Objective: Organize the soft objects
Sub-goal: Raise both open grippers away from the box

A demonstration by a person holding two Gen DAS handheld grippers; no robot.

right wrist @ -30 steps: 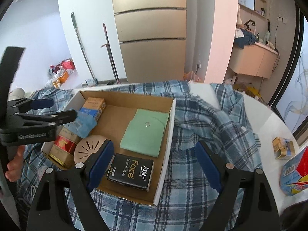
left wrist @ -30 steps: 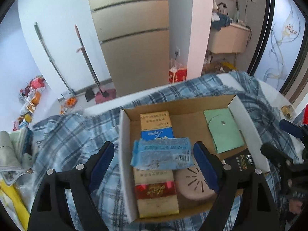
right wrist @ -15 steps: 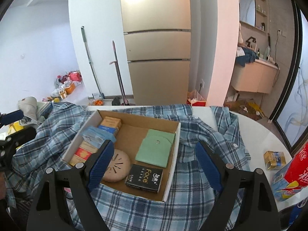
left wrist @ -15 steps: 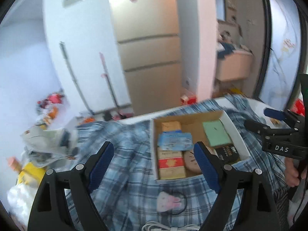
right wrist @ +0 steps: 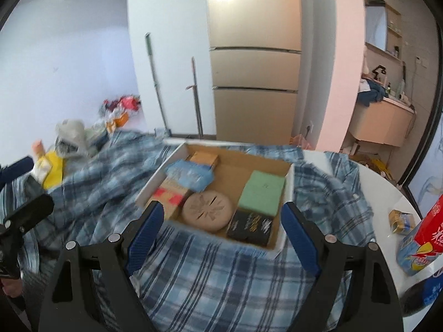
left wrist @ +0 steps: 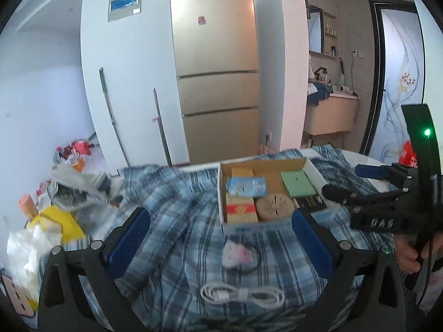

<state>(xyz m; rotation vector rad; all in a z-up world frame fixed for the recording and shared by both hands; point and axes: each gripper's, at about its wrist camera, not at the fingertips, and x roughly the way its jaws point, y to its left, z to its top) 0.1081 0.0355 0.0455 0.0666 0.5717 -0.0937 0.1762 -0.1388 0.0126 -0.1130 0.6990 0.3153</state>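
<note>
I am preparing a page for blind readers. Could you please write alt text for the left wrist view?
An open cardboard box sits on a blue checked cloth, holding a blue packet, a green pouch, a round tan disc and small cartons. Nearer the camera lie a pink hair tie and a coiled white cable, between the jaws of the empty left gripper, which are opening.

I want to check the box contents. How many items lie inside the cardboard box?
6: orange carton back-left, blue tissue pack on it, red-and-gold carton front-left, round tan disc front-centre, green pouch right, black packet front-right. Others may hide underneath.
</note>
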